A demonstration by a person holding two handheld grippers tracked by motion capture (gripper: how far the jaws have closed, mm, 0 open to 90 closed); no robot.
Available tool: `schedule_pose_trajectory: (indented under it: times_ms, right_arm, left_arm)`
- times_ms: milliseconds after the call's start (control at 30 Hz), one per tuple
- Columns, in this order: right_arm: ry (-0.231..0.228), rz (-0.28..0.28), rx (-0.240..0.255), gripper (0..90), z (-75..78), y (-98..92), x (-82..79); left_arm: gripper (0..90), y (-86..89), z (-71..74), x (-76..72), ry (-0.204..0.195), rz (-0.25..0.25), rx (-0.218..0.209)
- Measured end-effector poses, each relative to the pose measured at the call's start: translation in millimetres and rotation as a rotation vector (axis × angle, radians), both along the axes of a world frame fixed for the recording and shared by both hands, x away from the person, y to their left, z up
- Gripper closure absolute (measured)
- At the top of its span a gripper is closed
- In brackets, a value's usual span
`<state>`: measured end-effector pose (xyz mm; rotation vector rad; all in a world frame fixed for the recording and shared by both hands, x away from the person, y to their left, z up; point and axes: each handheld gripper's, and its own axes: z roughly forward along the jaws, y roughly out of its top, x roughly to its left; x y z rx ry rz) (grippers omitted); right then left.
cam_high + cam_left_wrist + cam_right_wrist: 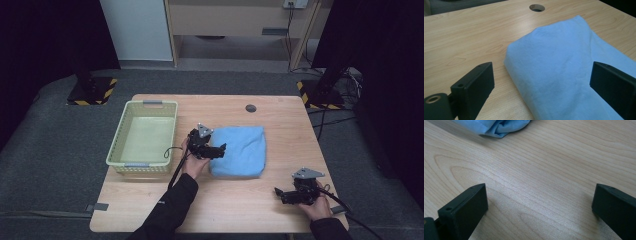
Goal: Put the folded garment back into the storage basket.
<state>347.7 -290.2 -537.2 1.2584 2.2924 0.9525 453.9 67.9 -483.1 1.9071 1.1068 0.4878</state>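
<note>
A folded light blue towel (239,150) lies in the middle of the wooden table (150,200). My left gripper (221,149) sits at the towel's left edge, open, its jaws straddling the near corner of the towel (559,67) with nothing pinched. Near the table's front right corner my right gripper (278,193) hovers low over bare wood, open and empty. In the right gripper view a crumpled towel corner (499,126) shows at the top, well beyond the jaws.
A pale green plastic basket (144,137) stands empty on the table's left side. A round cable hole (250,108) sits near the far edge. Black stands with hazard-striped bases (90,92) flank the table on the grey floor.
</note>
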Motion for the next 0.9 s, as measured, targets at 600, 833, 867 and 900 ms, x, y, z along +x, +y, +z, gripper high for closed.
schedule_pose_trajectory:
  times_ms: [600, 833, 867, 900]
  right_arm:
    - [0.0, 0.001, 0.0, 0.4, 0.0, -0.2, -0.3]
    - [0.0, 0.001, 0.0, 0.4, 0.0, -0.3, -0.3]
    - [0.0, 0.001, 0.0, 0.4, 0.0, -0.3, -0.3]
    - [0.0, 0.001, 0.0, 0.4, 0.0, -0.3, -0.3]
  left_arm:
    - [6.4, -6.7, -28.9, 10.1, 0.062, 0.015, 0.028]
    - [6.9, -10.9, -34.6, 11.9, 0.074, 0.004, 0.015]
    - [7.1, -11.8, -35.7, 12.2, 0.075, 0.001, 0.015]
    - [7.1, -12.7, -36.8, 12.5, 0.079, 0.0, 0.014]
